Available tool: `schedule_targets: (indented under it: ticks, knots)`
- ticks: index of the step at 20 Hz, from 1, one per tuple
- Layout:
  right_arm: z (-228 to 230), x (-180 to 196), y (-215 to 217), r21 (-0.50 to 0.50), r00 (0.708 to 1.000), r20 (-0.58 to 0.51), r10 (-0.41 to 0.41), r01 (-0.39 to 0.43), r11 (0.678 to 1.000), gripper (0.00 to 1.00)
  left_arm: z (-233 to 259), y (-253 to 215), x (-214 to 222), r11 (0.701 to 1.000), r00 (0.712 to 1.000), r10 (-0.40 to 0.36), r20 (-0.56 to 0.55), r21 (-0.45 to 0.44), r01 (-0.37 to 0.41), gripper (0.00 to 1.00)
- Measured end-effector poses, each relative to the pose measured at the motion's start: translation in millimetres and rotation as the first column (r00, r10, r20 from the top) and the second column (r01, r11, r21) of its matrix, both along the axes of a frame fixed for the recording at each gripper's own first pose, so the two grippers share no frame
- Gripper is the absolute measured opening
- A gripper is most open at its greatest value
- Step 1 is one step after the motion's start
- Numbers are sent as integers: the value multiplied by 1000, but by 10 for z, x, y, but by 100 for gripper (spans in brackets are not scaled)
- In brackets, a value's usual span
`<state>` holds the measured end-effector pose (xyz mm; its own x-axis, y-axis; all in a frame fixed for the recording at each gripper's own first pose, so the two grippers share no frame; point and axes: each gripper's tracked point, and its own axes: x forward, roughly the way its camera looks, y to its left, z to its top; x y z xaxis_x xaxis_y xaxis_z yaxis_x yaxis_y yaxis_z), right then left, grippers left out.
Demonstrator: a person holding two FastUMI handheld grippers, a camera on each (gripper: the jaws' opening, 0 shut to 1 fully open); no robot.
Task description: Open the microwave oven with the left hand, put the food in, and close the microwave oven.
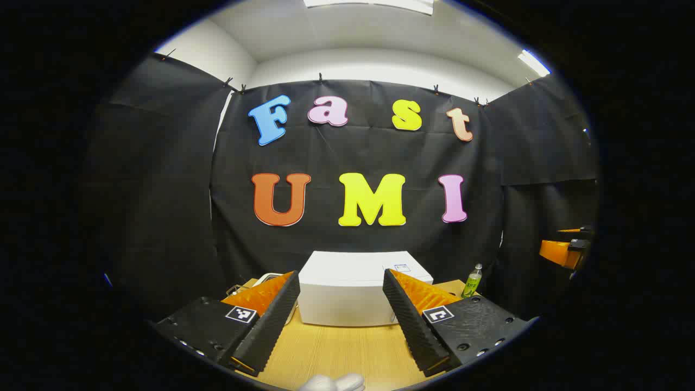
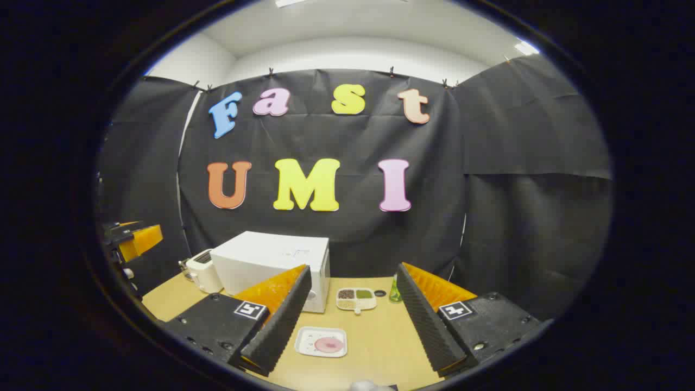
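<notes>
On the wooden table [image 1: 336,353] sits the white microwave [image 1: 347,296], door shut, straight ahead of the left gripper [image 1: 339,315] w/ a gap of bare table between them. Left gripper's jaws are spread wide, holding nothing. From the right gripper view the microwave [image 2: 271,266] lies off to the left, so the left hand looks nearer & better lined up for the door. I can't make out a handle from here; the knobs sit at the box's right front edge, so the door prob. swings from the other side, but that's a guess.

Right gripper [image 2: 353,315] is spread wide too, nothing in it. Just ahead of it, between its fingers, lies a small white plate [image 2: 320,342] w/ a round pink food bit on it. That looks like the food to go in. Farther back is a tray [image 2: 355,298] w/ a few sections: dark stuff, green stuff, pale stuff. Near it stands a green bottle [image 2: 395,293]. A white toaster [image 2: 203,271] sits just beside the microwave's far side.

Task looks not begun yet: door first, then plate.
</notes>
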<state>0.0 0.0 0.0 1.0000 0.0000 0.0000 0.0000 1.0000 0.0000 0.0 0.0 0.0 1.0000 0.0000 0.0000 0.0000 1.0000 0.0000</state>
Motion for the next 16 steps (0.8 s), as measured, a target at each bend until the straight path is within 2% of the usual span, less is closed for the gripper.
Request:
schedule_targets:
  ticks: [1, 2, 7, 8, 9, 10, 13, 15, 16]
  knots:
    - [3, 29, 14, -2, 1000, 2, 4, -4, 1000, 100, 2, 6, 17, 1000, 1000, 4, 0, 3, -4, 95]
    - [-12, 54, 24, -4, 1000, 0, 7, -7, 1000, 94, -5, -6, 35, 1000, 1000, 6, 1, 4, -6, 95]
    - [-17, 188, -9, 5, 1000, -7, 18, -18, 1000, 94, -61, -58, 179, 1000, 1000, 13, -10, 14, -13, 95]
    - [-26, 211, -29, 6, 1000, -8, 18, -18, 1000, 100, -75, -75, 212, 1000, 1000, 11, -15, 18, -11, 95]
    - [-34, 232, -47, 6, 1000, -11, 18, -18, 1000, 100, -99, -109, 240, 1000, 1000, 10, -17, 21, -9, 95]
    - [-46, 251, -65, 5, 1000, -13, 19, -19, 1000, 94, -132, -136, 269, 1000, 1000, 8, -18, 24, -8, 95]
    - [-79, 297, -122, 9, 999, -25, 26, -25, 1000, 94, -284, -297, 406, 1000, 999, -13, -37, 21, 14, 95]
    - [-119, 323, -176, 17, 999, -44, 28, -27, 1000, 95, -414, -498, 542, 999, 998, -52, -29, -12, 52, 95]
    - [-112, 332, -195, 31, 998, -48, 32, -31, 999, 100, -513, -579, 616, 998, 998, -59, -27, -25, 59, 95]
